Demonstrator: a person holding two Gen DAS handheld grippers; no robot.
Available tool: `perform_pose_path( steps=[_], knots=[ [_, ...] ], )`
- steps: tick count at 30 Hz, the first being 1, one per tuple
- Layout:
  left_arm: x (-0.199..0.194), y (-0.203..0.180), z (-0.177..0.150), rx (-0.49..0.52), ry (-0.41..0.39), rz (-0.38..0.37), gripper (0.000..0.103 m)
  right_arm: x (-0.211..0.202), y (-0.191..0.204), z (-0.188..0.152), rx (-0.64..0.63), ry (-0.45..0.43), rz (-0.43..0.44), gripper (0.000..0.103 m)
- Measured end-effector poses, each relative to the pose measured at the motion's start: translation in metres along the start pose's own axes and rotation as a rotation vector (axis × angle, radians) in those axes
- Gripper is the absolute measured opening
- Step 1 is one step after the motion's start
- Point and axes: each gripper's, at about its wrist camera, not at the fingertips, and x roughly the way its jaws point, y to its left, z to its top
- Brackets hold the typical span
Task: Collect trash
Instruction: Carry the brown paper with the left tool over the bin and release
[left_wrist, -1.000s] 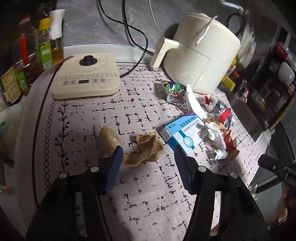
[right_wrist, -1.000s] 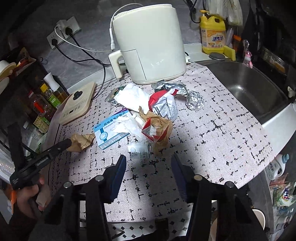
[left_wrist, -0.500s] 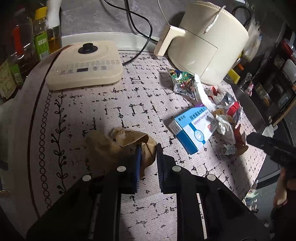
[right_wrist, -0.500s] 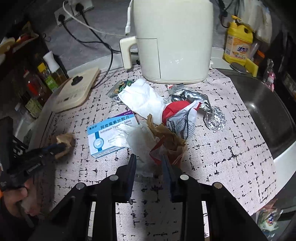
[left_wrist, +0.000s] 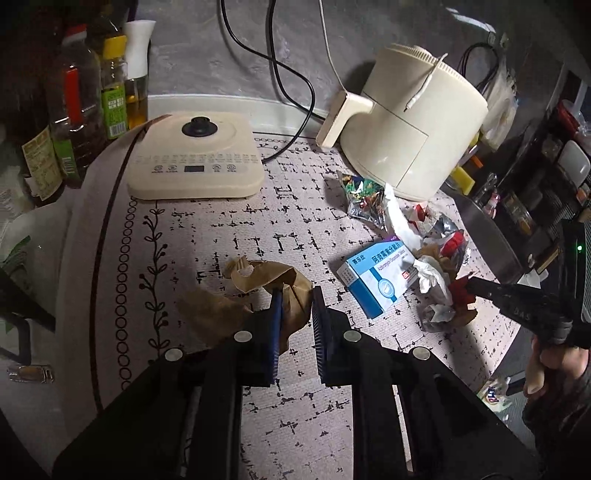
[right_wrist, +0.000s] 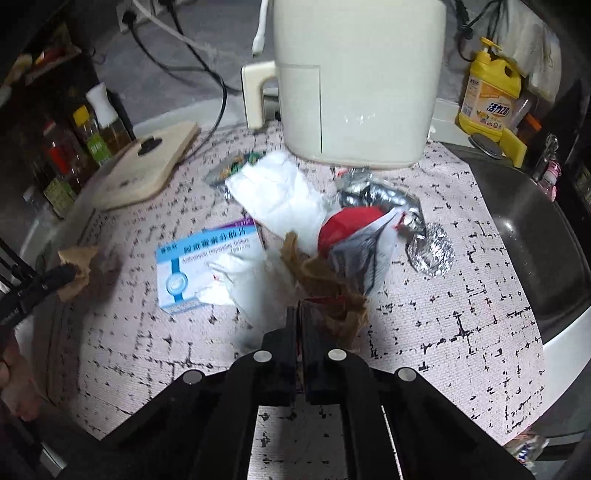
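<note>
The left tongs (left_wrist: 297, 295) angle down at the tabletop (left_wrist: 221, 236) and are clenched on a crumpled brown paper (left_wrist: 258, 280), a fold of it pinched between the blue pads while the rest trails off to the left on the patterned mat. The right tongs (right_wrist: 298, 314) also tilt down, their jaws pressed together on the near edge of a torn brown paper scrap (right_wrist: 317, 273) at the front of the trash pile. In the left wrist view a hand (left_wrist: 546, 369) grips the right tool at the far right edge. The pile holds a blue and white medicine box (right_wrist: 199, 266), white tissue (right_wrist: 280, 195), a red and white wrapper (right_wrist: 354, 236) and crinkled foil (right_wrist: 432, 247). Behind it stands a cream air fryer (right_wrist: 354, 74), with a flat cream cooker (left_wrist: 195, 158) and oil bottles (left_wrist: 85, 107) to the left, a yellow detergent bottle (right_wrist: 491, 96) and a dark sink (right_wrist: 535, 236) to the right. The right wrist view is blurred near the tips, so what lies right under the scrap is hard to make out.
</note>
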Motion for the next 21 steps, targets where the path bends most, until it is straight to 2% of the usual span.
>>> perform_pose_path(
  steps=[7,11,17,21],
  knots=[
    [-0.02,-0.003,0.001,-0.019,-0.044,-0.007,0.015,-0.035,-0.019,0.01,0.088,-0.094,0.087,0.003],
    [-0.031,-0.015,0.0,-0.009,-0.073,-0.025,0.014,-0.057,-0.025,0.008,0.112,-0.137,0.11,0.003],
    [-0.042,-0.053,-0.007,0.021,-0.092,-0.053,0.014,-0.098,-0.042,-0.013,0.124,-0.198,0.134,0.003],
    [-0.046,-0.103,-0.022,0.063,-0.088,-0.096,0.014,-0.135,-0.073,-0.045,0.159,-0.231,0.133,0.003]
  ],
)
